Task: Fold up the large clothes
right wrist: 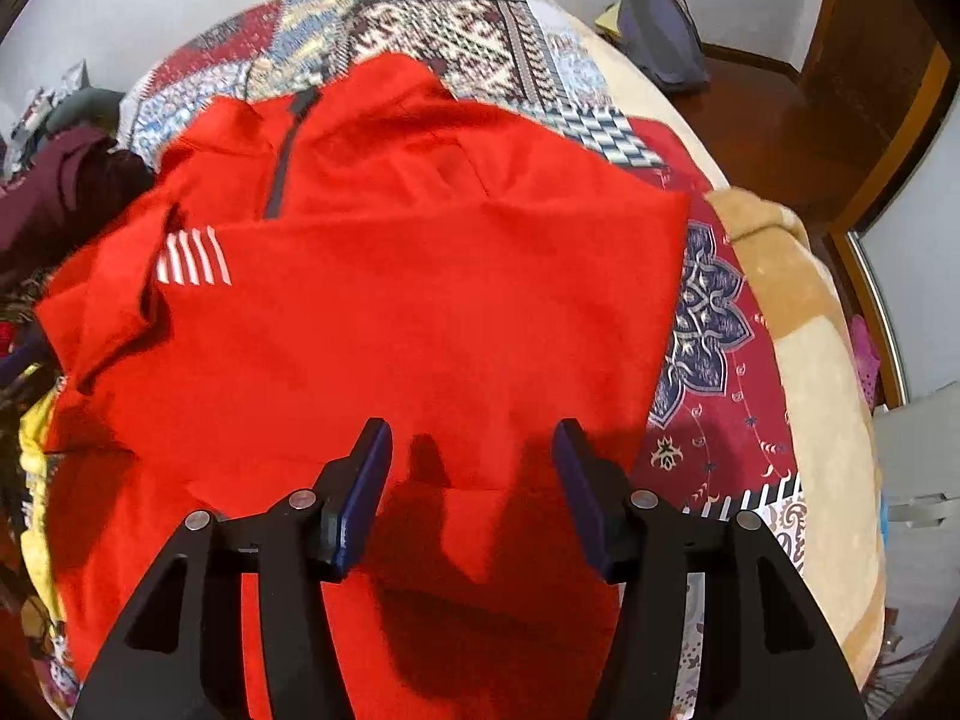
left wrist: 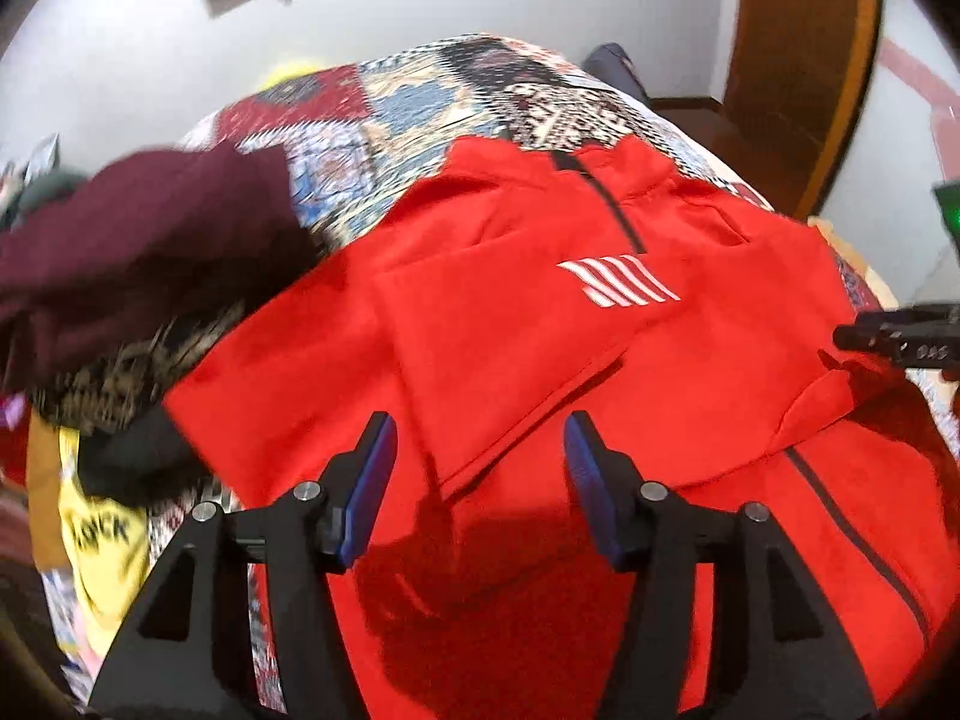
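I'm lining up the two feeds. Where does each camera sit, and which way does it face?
Left wrist: on the left gripper, looking steeply down at the folded red zip-neck top; its open fingers show, with the right gripper at the right edge.
Right wrist: on the right gripper, looking down at the top's right half; its open fingers show.
Shared: the top and the patchwork bedspread.

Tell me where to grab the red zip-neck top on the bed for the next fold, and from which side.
Probably the near hem of the red top. It lies flat with both sleeves already folded in, collar far, hem under the open left gripper and right gripper. Come down from above at the near edge, one gripper per corner, pinching the layers together.
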{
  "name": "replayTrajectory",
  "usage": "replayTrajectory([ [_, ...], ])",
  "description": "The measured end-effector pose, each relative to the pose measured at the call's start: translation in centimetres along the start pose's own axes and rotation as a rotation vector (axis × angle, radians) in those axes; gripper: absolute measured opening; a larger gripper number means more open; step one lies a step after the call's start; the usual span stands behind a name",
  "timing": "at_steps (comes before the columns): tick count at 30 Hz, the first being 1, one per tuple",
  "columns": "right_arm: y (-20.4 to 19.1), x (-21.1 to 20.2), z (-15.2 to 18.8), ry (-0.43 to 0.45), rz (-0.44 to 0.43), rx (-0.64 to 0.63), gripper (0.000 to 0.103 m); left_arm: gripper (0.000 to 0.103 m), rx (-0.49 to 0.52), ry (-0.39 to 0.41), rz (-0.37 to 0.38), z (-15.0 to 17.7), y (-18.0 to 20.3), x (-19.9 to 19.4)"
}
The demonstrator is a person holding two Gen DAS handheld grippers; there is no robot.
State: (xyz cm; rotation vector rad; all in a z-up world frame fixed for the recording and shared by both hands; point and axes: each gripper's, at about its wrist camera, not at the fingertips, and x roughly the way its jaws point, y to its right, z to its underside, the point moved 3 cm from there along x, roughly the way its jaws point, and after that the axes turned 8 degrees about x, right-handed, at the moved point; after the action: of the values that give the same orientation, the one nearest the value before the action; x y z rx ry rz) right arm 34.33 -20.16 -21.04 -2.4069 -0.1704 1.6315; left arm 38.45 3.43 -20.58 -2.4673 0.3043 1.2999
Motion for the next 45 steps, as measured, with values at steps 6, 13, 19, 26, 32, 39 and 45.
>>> replayTrajectory([
  [6,-1.1,-0.3,-0.4,0.021,-0.022,-0.032,0.052,0.057,0.093,-0.075,0.025,-1.3,3.1,4.3],
  [13,-1.7,0.8,0.3,-0.012,-0.023,-0.053,0.052,0.051,0.057,-0.106,0.076,-2.5,3.3,7.9],
  [19,-1.3,2.7,1.0,-0.062,0.002,-0.048,0.052,0.011,-0.016,-0.058,0.152,-3.3,2.0,6.8],
  [26,-1.4,3.1,1.6,-0.057,0.010,-0.057,0.057,0.008,-0.306,0.037,0.357,-3.0,-3.1,2.1],
  [32,-1.3,3.0,1.4,-0.068,0.013,-0.042,0.057,0.008,-0.382,0.147,0.319,-2.1,-7.1,-3.4],
  [39,-1.5,0.5,-0.4,-0.006,-0.012,-0.007,0.057,0.008,-0.450,0.205,0.237,0.8,-11.0,-6.9],
  [45,-2.1,1.6,-0.1,-0.034,0.004,-0.023,0.057,0.008,-0.522,0.159,0.184,4.2,-12.8,-5.4],
])
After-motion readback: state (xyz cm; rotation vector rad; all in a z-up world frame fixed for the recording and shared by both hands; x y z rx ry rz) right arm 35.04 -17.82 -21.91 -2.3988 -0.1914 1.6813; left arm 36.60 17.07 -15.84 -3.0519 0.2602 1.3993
